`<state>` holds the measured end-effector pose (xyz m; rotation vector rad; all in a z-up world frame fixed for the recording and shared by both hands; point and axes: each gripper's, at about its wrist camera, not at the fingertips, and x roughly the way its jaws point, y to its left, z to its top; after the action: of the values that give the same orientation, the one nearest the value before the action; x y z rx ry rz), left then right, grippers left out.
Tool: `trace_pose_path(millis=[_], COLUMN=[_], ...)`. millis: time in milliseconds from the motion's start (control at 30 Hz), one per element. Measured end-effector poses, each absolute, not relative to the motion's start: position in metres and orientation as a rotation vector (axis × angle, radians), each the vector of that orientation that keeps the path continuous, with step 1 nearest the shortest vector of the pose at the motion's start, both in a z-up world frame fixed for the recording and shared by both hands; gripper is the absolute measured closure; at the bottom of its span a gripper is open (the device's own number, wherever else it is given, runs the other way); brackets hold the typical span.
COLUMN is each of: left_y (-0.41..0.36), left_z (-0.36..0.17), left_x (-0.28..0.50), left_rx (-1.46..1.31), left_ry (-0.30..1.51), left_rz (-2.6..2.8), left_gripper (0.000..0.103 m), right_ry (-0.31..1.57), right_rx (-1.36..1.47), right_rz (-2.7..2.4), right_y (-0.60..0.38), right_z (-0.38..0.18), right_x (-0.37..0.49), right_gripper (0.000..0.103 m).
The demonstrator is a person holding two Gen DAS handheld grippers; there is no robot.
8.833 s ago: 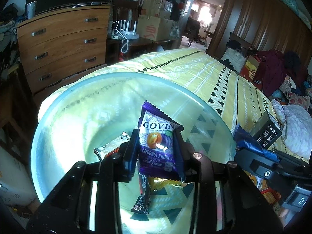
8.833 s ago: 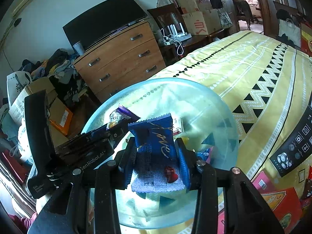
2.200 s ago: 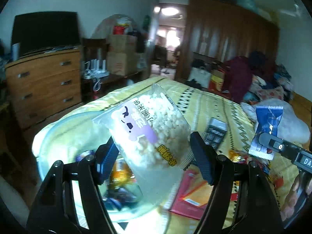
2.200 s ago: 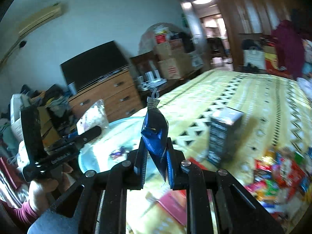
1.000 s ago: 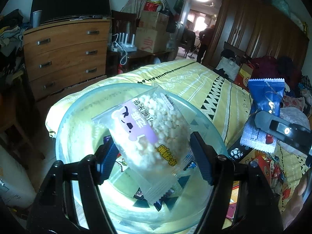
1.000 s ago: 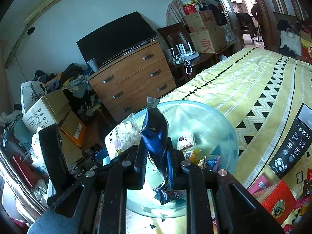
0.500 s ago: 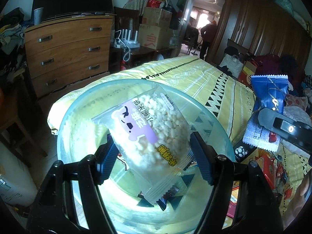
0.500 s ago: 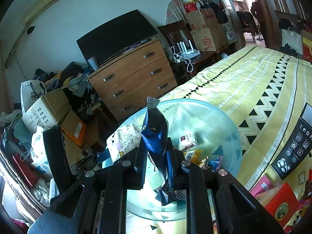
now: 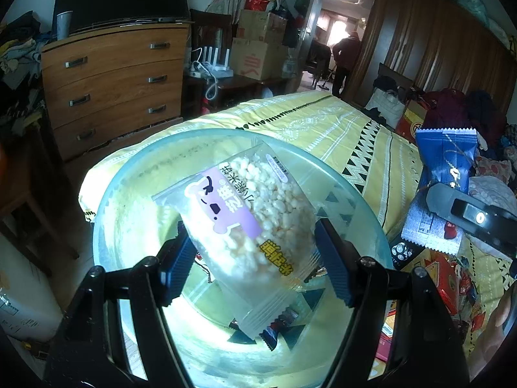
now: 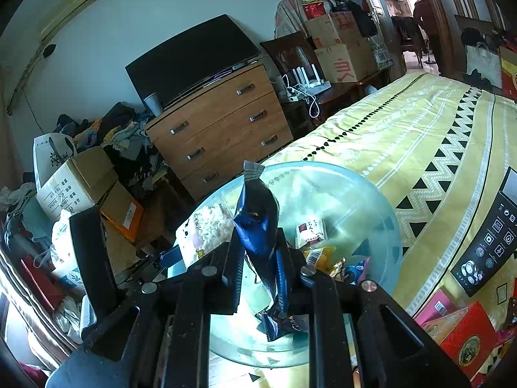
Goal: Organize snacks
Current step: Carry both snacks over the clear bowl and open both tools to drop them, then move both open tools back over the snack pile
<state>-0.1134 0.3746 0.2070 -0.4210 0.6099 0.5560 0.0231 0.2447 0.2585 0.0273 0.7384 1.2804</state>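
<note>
A large clear glass bowl (image 9: 116,174) sits on the near corner of the yellow patterned bed; it also shows in the right wrist view (image 10: 371,200) with several small snack packets inside. My left gripper (image 9: 255,252) is shut on a clear bag of puffed rice with a purple label (image 9: 245,213), held over the bowl. My right gripper (image 10: 261,255) is shut on a blue snack packet (image 10: 258,223), held edge-on above the bowl. That blue packet shows at the right of the left wrist view (image 9: 446,168). The puffed rice bag shows in the right wrist view (image 10: 203,229).
A wooden chest of drawers (image 9: 113,80) with a black TV on top stands past the bed's end. A black remote (image 10: 488,242), a red box (image 10: 465,339) and loose snacks lie on the bed to the right. Cardboard boxes (image 10: 80,181) and clothes crowd the floor at left.
Both grippers have come from above the bed to over the bowl with their packets. In the last half second they barely shift.
</note>
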Motion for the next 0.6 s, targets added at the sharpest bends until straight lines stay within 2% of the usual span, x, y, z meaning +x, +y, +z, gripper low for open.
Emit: trace_pose_path(millis=[333,500,600], left_y=[0.374,0.376,0.377], left_z=[0.203,0.198,0.196], left_x=[-0.11,-0.11,-0.11], left_rx=[-0.426,-0.438,-0.446], left_ry=[0.625,0.642,0.65], left_rz=[0.575,0.593,0.602], left_gripper=[0.03,0.029,0.027], right_ry=[0.764,0.777,0.781], right_rx=[0.017,0.013,0.015], right_rz=[1.276,1.278,1.274], right_y=[0.252,0.257,0.258], right_z=[0.254,0.252,0.252], right_x=[0.025,0.025,0.025], right_gripper=[0.083,0.079,0.07])
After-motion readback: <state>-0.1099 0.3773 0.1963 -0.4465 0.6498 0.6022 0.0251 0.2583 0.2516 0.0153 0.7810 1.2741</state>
